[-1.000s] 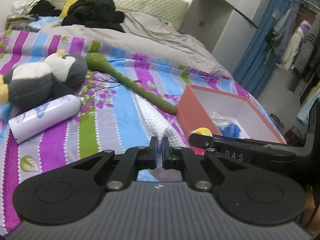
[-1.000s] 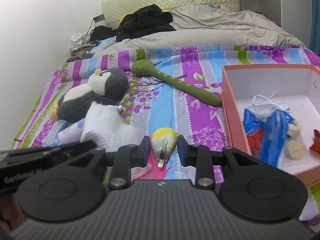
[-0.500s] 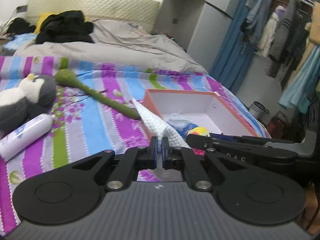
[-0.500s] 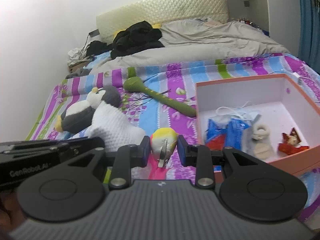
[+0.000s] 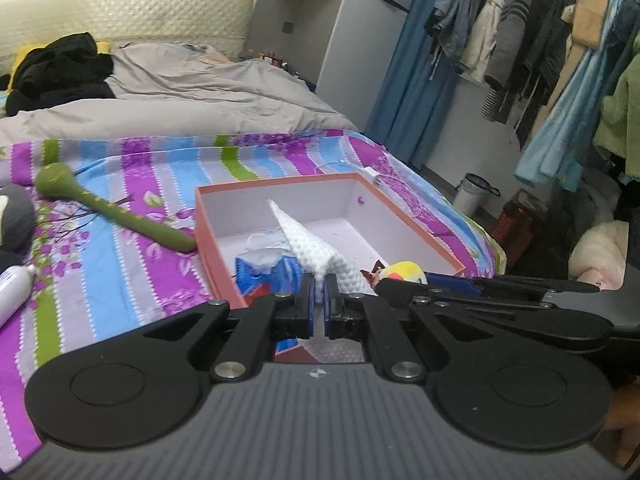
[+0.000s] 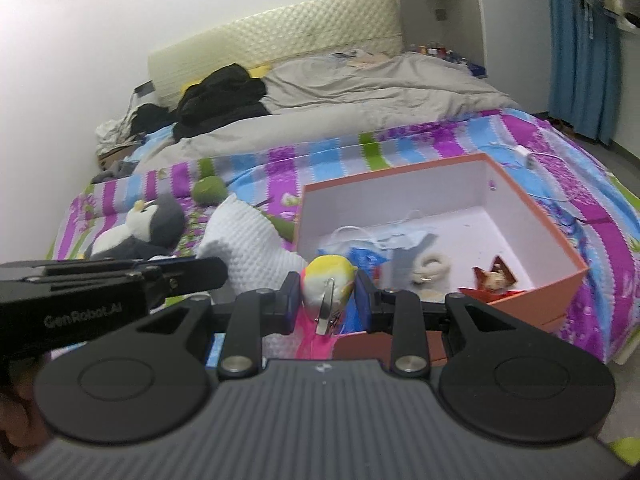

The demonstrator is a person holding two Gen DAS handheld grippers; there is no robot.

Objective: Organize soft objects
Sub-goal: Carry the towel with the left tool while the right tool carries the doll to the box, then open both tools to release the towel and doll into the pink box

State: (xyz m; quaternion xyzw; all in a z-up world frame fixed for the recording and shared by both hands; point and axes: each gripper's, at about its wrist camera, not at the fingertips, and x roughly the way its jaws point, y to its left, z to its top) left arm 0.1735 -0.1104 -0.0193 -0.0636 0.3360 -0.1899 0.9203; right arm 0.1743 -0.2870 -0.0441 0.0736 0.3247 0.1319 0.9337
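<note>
Left wrist view: the left gripper (image 5: 319,298) is pinching a white waffle-textured cloth (image 5: 310,246) between nearly closed jaws; the cloth is rising in a peak in front of the fingers, over the near part of the orange box (image 5: 412,222). The box is lying open on the striped bedspread (image 5: 120,280), with blue packets (image 5: 266,274) inside it. A green stick-shaped plush (image 5: 116,214) is resting with its thin end just beside the box's left wall.

Right wrist view: the right gripper (image 6: 327,300) is clasping a small yellow-and-pink plush toy (image 6: 328,282), its jaws set moderately apart against the toy's sides, just at the box's near left corner (image 6: 560,224). The cloth (image 6: 248,240) is showing left of the toy, held by the other gripper (image 6: 192,272). A penguin plush (image 6: 138,230) is lying on the bedspread, well left of the box.
</note>
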